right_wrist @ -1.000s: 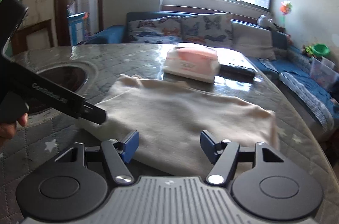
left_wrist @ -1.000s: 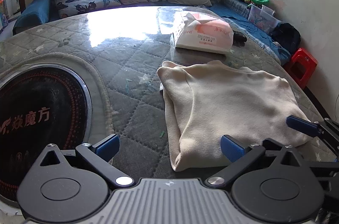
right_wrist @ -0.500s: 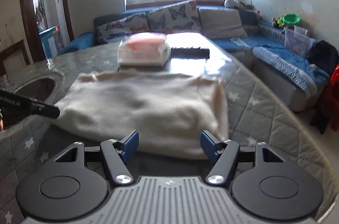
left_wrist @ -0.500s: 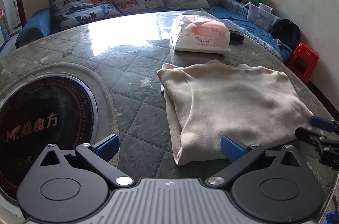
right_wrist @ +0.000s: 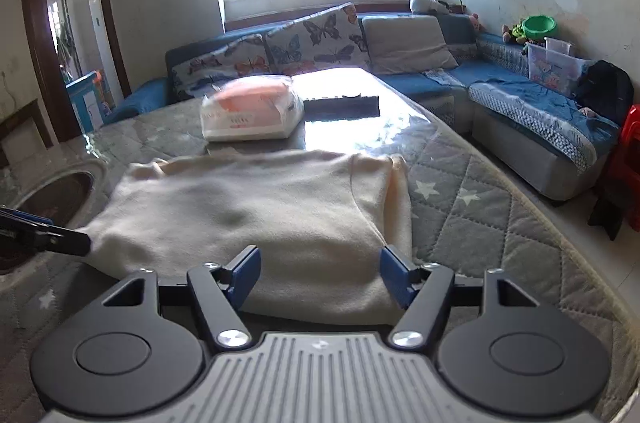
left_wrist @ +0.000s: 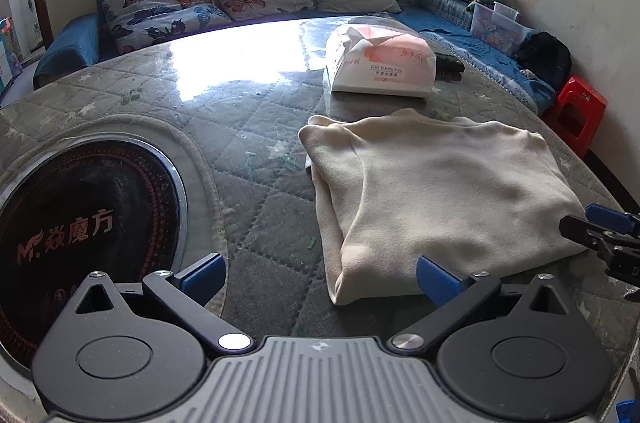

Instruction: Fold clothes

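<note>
Folded cream sweater (left_wrist: 432, 191) flat on quilted counter (left_wrist: 256, 127), left gripper (left_wrist: 320, 273) and right gripper (right_wrist: 320, 273) jaws spread wide, both empty

Item count: one folded cream garment (left_wrist: 432, 183), one tissue pack (left_wrist: 380, 65), one remote control (right_wrist: 340, 101), one round inset burner (left_wrist: 80, 223) on the tabletop (left_wrist: 256, 127); three sofa cushions, one red stool (left_wrist: 576, 115), two claws
</note>
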